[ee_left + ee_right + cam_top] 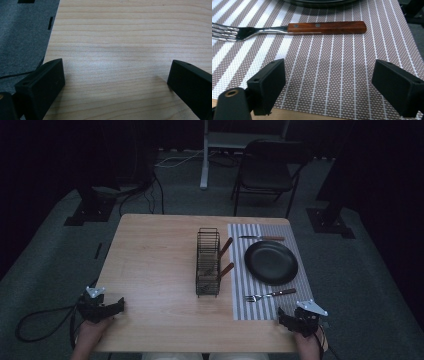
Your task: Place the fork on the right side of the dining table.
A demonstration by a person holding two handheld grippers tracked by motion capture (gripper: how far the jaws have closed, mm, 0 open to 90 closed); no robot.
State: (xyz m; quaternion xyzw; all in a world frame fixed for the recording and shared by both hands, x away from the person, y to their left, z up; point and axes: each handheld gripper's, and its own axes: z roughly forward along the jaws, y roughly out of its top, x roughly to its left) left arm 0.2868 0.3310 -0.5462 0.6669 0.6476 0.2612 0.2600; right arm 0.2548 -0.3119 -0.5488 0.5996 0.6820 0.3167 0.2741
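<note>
Left gripper (119, 306) at near-left corner of tabletop (155, 265), held by a hand (90, 332) coming in from bottom edge. Fingers (42, 85) wide apart, nothing betw. them; bare wood grain under them in left gripper view, grey carpet (22, 37) past the tabletop edge. Cable (35, 322) loops off to the left on the floor.

Right gripper (281, 316) at near-right, just at near edge of striped placemat (240, 300). Fingers (268, 83) apart, empty, over the mat's stripes in right gripper view. Grey 3-cornered plate (312, 307) on top.

Fork (270, 294) lies on placemat just beyond right gripper, wood handle to the right, tines to the left. In right gripper view fork (294, 28) lies across the frame, 2 rivets on handle, apart from fingers.

Black plate (271, 262) mid-mat, beyond fork; its rim (319, 3) at top of right gripper view.

Wire rack (208, 262) stands just left of placemat, approx. tabletop centre. 2 wood-handled utensils (225, 257) stick out of it, tilted to the right over the mat edge; can't tell what kind.

Knife (262, 238) at far end of placemat, beyond plate, wood handle to the right.

Beyond tabletop: dark folding chair (267, 172), white stand leg (205, 155), cables on carpet. Room dim.
</note>
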